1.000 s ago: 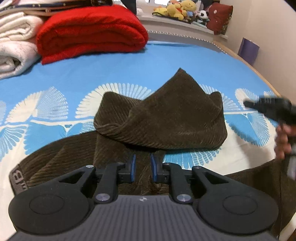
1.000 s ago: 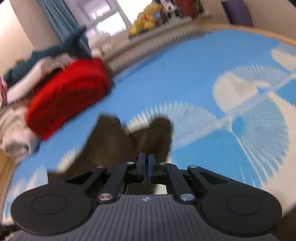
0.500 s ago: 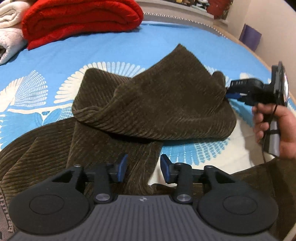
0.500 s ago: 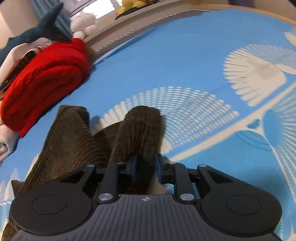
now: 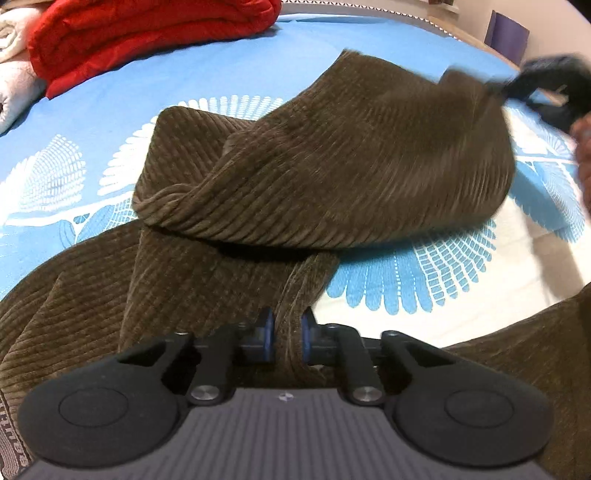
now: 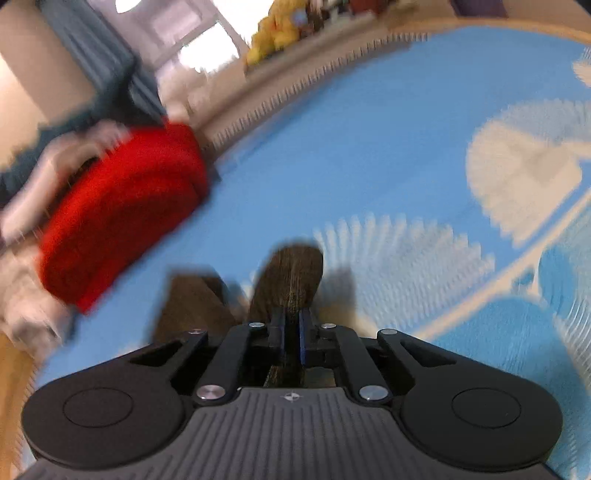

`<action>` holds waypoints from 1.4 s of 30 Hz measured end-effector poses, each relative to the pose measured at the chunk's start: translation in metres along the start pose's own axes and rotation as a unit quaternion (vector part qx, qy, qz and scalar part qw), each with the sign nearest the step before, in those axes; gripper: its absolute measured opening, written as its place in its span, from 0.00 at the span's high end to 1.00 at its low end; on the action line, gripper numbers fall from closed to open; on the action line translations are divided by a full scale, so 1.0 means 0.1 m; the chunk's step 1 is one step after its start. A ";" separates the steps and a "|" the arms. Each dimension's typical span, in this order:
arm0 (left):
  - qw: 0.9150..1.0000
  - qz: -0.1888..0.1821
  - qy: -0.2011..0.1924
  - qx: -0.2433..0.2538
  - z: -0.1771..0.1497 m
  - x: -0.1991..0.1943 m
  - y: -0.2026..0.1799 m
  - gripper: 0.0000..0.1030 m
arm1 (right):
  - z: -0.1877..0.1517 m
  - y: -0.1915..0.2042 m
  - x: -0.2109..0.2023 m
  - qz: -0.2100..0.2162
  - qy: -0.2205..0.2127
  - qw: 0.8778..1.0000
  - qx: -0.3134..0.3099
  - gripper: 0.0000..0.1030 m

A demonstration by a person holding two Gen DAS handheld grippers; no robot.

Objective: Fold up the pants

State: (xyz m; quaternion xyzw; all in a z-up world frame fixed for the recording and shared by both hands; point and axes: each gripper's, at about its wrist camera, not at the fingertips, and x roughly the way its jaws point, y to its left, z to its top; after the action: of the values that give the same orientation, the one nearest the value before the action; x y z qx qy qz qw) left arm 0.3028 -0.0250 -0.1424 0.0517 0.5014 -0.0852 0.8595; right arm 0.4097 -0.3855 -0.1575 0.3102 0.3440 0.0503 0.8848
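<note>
Dark brown corduroy pants [image 5: 332, 166] lie rumpled on a blue and white patterned bed sheet [image 5: 192, 81], one leg folded back over the rest. My left gripper [image 5: 287, 334] points steeply down at the near part. Its jaws are closing, and the blue pads pinch a raised ridge of the cloth. At the far right, blurred, my right gripper [image 5: 496, 86] holds the end of the folded leg. In the right wrist view the right gripper [image 6: 291, 332] is shut on that leg end [image 6: 291, 273], which sticks out past the pads.
A folded red blanket [image 5: 147, 29] [image 6: 122, 221] and white towels [image 5: 14, 85] lie at the far left of the bed. A person's hand [image 5: 583, 147] shows at the right edge. Stuffed toys [image 6: 273, 40] sit on a ledge behind the bed.
My left gripper opened, sank toward the pants and closed on a ridge of cloth. My right gripper opened around the leg end, shut on it, and is moving; its view is blurred.
</note>
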 end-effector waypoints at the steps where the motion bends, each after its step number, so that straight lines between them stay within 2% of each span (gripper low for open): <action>1: 1.000 0.001 -0.003 0.002 0.00 -0.02 0.01 0.89 | 0.11 0.04 -0.15 0.006 -0.024 1.000 0.003 0.94; 3: 1.000 0.000 -0.006 0.011 -0.01 -0.07 0.03 0.89 | 0.28 0.07 -0.53 -0.002 -0.088 0.996 0.015 0.95; 5: 1.000 0.003 -0.004 0.025 -0.03 -0.10 0.06 0.90 | 0.36 0.04 -0.99 -0.105 -0.194 0.975 0.019 0.95; 6: 1.000 0.000 -0.001 0.031 -0.04 -0.10 0.06 0.90 | 0.38 -0.07 -1.15 -0.159 -0.224 0.961 0.041 0.95; 7: 0.999 -0.003 0.001 0.037 -0.06 -0.11 0.08 0.90 | 0.38 -0.25 -1.24 -0.210 -0.226 0.948 0.074 0.94; 8: 0.999 -0.007 0.003 0.043 -0.08 -0.12 0.09 0.90 | 0.37 -0.44 -1.25 -0.246 -0.205 0.943 0.094 0.94; 10: 0.998 -0.015 0.005 0.055 -0.10 -0.14 0.10 0.90 | 0.28 -0.86 -1.24 -0.313 -0.162 0.928 0.124 0.94; 11: 0.998 -0.021 0.009 0.064 -0.12 -0.16 0.10 0.90 | 0.24 -1.04 -1.24 -0.332 -0.148 0.921 0.141 0.93; 16: 0.994 -0.037 0.017 0.102 -0.19 -0.24 0.11 0.89 | 0.13 -1.77 -1.27 -0.294 -0.087 0.921 0.242 0.87; 18: 0.994 -0.040 0.015 0.105 -0.20 -0.25 0.10 0.88 | 0.10 -1.85 -1.30 -0.280 -0.096 0.921 0.253 0.84; 20: 0.993 -0.041 0.013 0.108 -0.21 -0.25 0.09 0.88 | 0.12 -1.92 -1.32 -0.275 -0.109 0.921 0.255 0.66; 21: 0.993 -0.040 0.012 0.110 -0.21 -0.26 0.08 0.88 | 0.13 -1.96 -1.32 -0.266 -0.110 0.922 0.259 0.61; 24: 0.992 -0.038 0.011 0.117 -0.21 -0.25 0.05 0.88 | 0.15 -2.07 -1.31 -0.245 -0.111 0.927 0.261 0.59; 25: 0.992 -0.038 0.011 0.119 -0.22 -0.23 0.05 0.88 | 0.16 -2.07 -1.30 -0.243 -0.111 0.931 0.250 0.59; 26: 0.992 -0.038 0.011 0.119 -0.22 -0.23 0.05 0.88 | 0.18 -2.08 -1.28 -0.243 -0.110 0.933 0.240 0.64; 27: 0.992 -0.039 0.010 0.118 -0.22 -0.23 0.05 0.88 | 0.20 -2.07 -1.26 -0.246 -0.110 0.935 0.228 0.74; 28: 0.992 -0.040 0.009 0.118 -0.23 -0.23 0.04 0.87 | 0.21 -2.07 -1.27 -0.249 -0.113 0.937 0.219 0.93; 29: 0.992 -0.043 0.009 0.119 -0.23 -0.22 0.04 0.85 | 0.23 -2.06 -1.28 -0.251 -0.119 0.938 0.210 0.93; 30: 0.991 -0.051 0.009 0.119 -0.23 -0.22 0.03 0.83 | 0.23 -2.02 -1.32 -0.265 -0.129 0.935 0.199 0.94; 31: 0.991 -0.063 0.009 0.122 -0.24 -0.22 0.03 0.83 | 0.24 -1.97 -1.38 -0.293 -0.144 0.926 0.192 0.94; 33: 0.987 -0.078 0.011 0.137 -0.28 -0.22 -0.01 0.81 | 0.25 -1.95 -1.51 -0.350 -0.165 0.899 0.204 0.94; 35: 0.984 -0.079 0.016 0.156 -0.30 -0.26 -0.07 0.81 | 0.20 -2.03 -1.56 -0.390 -0.152 0.880 0.224 0.93; 36: 0.984 -0.084 0.019 0.157 -0.29 -0.31 -0.07 0.81 | 0.17 -2.11 -1.56 -0.389 -0.131 0.880 0.240 0.90; 37: 0.984 -0.101 0.016 0.148 -0.26 -0.38 -0.04 0.71 | 0.15 -2.18 -1.58 -0.385 -0.114 0.880 0.253 0.90; 38: 0.983 -0.120 0.006 0.137 -0.24 -0.47 0.01 0.65 | 0.16 -2.18 -1.65 -0.379 -0.120 0.881 0.257 0.82; 39: 0.982 -0.138 -0.009 0.126 -0.22 -0.57 0.06 0.65 | 0.20 -2.14 -1.75 -0.382 -0.135 0.876 0.261 0.75; 40: 0.981 -0.150 -0.023 0.117 -0.21 -0.65 0.11 0.65 | 0.23 -2.05 -1.85 -0.387 -0.154 0.872 0.258 0.74; 42: 0.982 -0.157 -0.041 0.095 -0.23 -0.70 0.24 0.65 | 0.30 -1.81 -2.05 -0.376 -0.186 0.880 0.224 0.72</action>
State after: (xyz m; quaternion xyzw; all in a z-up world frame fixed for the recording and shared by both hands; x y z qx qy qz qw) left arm 0.2542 0.0094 -0.0927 0.0506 0.4576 -0.2681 0.8463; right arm 0.2511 -0.6078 -0.1275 0.3509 0.2654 -0.4229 0.7922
